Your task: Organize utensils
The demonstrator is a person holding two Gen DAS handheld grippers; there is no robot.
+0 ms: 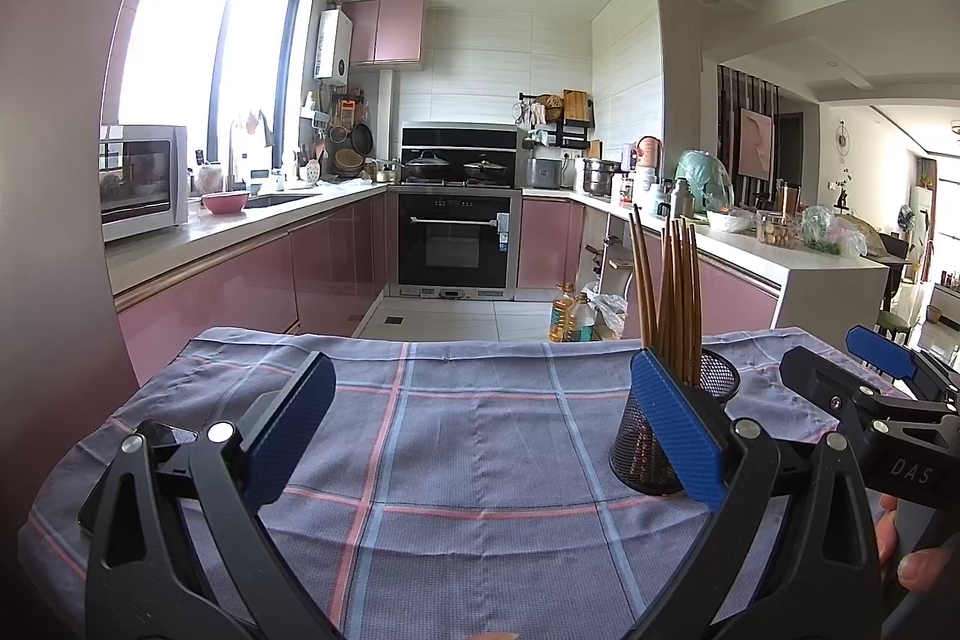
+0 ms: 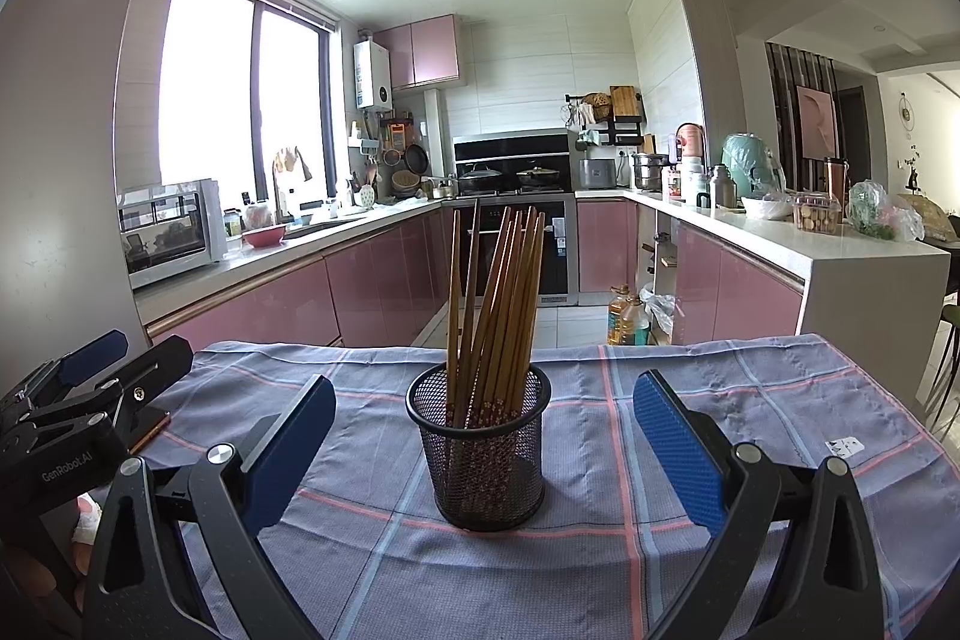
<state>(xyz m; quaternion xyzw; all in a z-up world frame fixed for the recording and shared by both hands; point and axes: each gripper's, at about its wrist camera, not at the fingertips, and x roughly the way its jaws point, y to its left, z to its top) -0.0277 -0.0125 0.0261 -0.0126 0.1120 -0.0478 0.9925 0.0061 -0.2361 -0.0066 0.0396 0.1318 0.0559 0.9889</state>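
A black mesh cup [image 2: 480, 454] stands upright on the checked cloth, holding several brown chopsticks [image 2: 498, 304]. My right gripper [image 2: 483, 436] is open and empty, its blue pads on either side of the cup, apart from it. In the left wrist view the cup [image 1: 654, 442] and chopsticks [image 1: 672, 298] sit at the right, partly behind the right pad. My left gripper [image 1: 480, 424] is open and empty over bare cloth, left of the cup. Each gripper shows at the edge of the other's view: the right gripper [image 1: 864, 376] and the left gripper [image 2: 108, 370].
The table carries a grey-blue cloth with pink and blue lines [image 2: 720, 400]. A small white tag [image 2: 843, 447] lies on it at the right. Oil bottles [image 2: 624, 316] stand on the floor beyond the table's far edge. Pink kitchen cabinets and counters lie further off.
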